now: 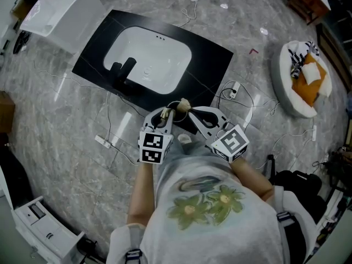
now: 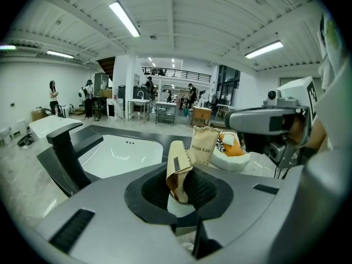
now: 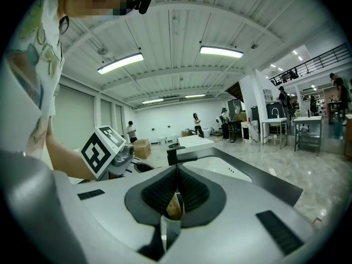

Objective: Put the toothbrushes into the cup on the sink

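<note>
Left gripper jaws clamped on paper packet. Right gripper jaws pinched shut on that packet too. Sink sat at 11 o'clock of both.

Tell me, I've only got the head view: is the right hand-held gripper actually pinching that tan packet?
Observer: Yes; the right hand-held gripper has its jaws closed on a corner of the tan paper packet.
Operator: And the left one?
Observer: The left hand-held gripper clamps that packet too, it seems, with a serrated flap printed HIGH-END standing just beyond its jaws.
Operator: Anything inside?
Observer: A white piece shows under the paper between the left jaws; I can't tell what it is.
</note>
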`<action>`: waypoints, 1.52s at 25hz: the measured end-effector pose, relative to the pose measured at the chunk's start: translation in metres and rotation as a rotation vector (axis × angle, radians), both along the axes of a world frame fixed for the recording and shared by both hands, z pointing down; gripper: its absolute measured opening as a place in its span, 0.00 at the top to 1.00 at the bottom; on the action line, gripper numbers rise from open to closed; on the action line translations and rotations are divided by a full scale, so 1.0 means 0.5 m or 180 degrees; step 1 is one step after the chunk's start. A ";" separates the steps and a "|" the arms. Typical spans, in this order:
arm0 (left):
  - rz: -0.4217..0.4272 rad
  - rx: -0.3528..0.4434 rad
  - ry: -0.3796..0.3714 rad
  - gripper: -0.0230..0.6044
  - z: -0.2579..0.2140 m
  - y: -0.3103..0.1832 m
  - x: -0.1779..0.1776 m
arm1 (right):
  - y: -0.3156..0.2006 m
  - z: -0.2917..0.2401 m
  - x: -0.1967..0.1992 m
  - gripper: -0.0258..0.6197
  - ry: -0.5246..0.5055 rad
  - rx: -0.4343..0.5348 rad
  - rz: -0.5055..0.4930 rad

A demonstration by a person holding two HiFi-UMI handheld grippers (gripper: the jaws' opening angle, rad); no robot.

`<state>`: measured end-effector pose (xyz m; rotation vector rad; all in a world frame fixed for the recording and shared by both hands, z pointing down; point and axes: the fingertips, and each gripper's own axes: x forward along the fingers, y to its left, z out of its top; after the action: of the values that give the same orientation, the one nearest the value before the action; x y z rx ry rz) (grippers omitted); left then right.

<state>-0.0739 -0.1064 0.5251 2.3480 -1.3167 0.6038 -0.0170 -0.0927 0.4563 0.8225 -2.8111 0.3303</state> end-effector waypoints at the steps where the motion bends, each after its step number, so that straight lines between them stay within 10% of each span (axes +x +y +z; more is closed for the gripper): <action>1: 0.0008 0.0013 -0.0018 0.87 0.001 0.000 0.001 | 0.001 0.001 0.000 0.90 0.0007 -0.0003 -0.0005; 22: -0.0085 0.0052 -0.0049 0.86 0.004 -0.012 0.003 | 0.005 0.010 0.002 0.90 0.0030 -0.0011 -0.0081; 38: -0.0277 0.0405 0.0001 0.67 -0.078 -0.021 -0.012 | 0.020 0.002 0.008 0.90 -0.0018 0.0010 -0.0076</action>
<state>-0.0797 -0.1170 0.4860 2.3751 -1.4888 0.5068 -0.0128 -0.0825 0.4573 0.7889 -2.8251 0.3253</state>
